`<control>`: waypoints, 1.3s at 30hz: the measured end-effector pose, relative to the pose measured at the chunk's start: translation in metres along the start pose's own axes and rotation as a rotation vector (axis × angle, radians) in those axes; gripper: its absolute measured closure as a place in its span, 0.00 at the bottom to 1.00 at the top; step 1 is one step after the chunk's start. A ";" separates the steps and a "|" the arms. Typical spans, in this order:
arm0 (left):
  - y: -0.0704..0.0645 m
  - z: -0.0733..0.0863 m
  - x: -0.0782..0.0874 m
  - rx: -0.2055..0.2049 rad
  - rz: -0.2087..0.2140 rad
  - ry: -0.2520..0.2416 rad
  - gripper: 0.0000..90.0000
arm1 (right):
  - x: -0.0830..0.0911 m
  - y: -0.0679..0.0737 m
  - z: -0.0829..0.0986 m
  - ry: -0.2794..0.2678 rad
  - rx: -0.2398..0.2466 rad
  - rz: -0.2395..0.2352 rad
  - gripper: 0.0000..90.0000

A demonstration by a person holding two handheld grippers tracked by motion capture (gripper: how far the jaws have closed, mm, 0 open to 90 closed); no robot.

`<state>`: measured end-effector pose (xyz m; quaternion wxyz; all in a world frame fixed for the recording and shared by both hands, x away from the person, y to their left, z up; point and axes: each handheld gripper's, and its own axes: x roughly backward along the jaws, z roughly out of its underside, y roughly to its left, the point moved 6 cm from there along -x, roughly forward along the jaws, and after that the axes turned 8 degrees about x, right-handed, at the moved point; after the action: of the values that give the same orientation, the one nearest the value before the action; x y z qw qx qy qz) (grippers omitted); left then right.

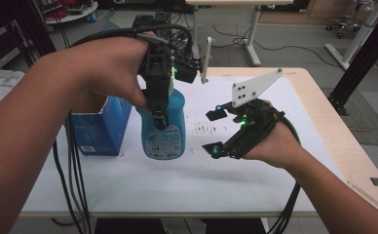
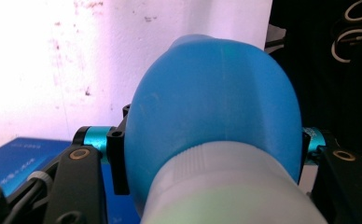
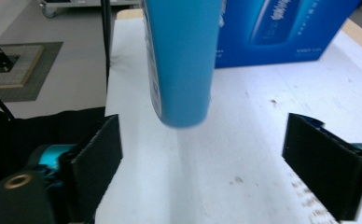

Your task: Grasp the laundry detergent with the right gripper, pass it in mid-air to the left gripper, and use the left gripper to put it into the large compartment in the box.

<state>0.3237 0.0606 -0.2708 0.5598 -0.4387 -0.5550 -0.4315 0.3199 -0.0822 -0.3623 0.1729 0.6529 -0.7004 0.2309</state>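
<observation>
A blue bottle [image 1: 163,131] with a pale label hangs upright just above the white table top [image 1: 201,180]. My left gripper [image 1: 160,117] points down from above and is shut on the bottle's upper part. In the left gripper view the blue bottle [image 2: 212,107] sits clamped between both jaws, with a whitish neck nearest the camera. My right gripper [image 1: 214,131] rests low to the right of the bottle, open, with nothing in it. From the right gripper [image 3: 212,154], the bottle [image 3: 181,56] hangs a little ahead of the wide-apart jaws.
An open blue carton [image 1: 99,129] stands on the table just left of the bottle; the carton [image 3: 281,28] is behind the bottle in the right gripper view. Small stains mark the table's middle. Cables trail off the near edge. Desks and chairs stand beyond the far edge.
</observation>
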 end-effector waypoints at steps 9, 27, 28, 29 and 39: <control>0.011 0.014 0.021 0.069 0.004 -0.015 0.43 | 0.021 -0.010 -0.001 0.081 -0.007 0.041 0.01; 0.070 0.076 0.107 0.545 0.016 -0.008 0.43 | 0.081 -0.043 0.012 0.510 0.039 0.056 0.01; 0.075 0.082 0.114 0.632 0.013 -0.021 0.43 | 0.082 -0.044 0.012 0.525 0.042 0.049 0.01; 0.075 0.082 0.114 0.632 0.013 -0.021 0.43 | 0.082 -0.044 0.012 0.525 0.042 0.049 0.01; 0.098 0.119 0.125 0.976 -0.022 -0.045 0.43 | 0.082 -0.041 0.011 0.554 0.069 0.038 0.01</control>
<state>0.3915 0.2000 -0.1474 0.6833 -0.1284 -0.7092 -0.1170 0.3540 -0.1582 -0.3225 0.3311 0.5573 -0.6303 0.4274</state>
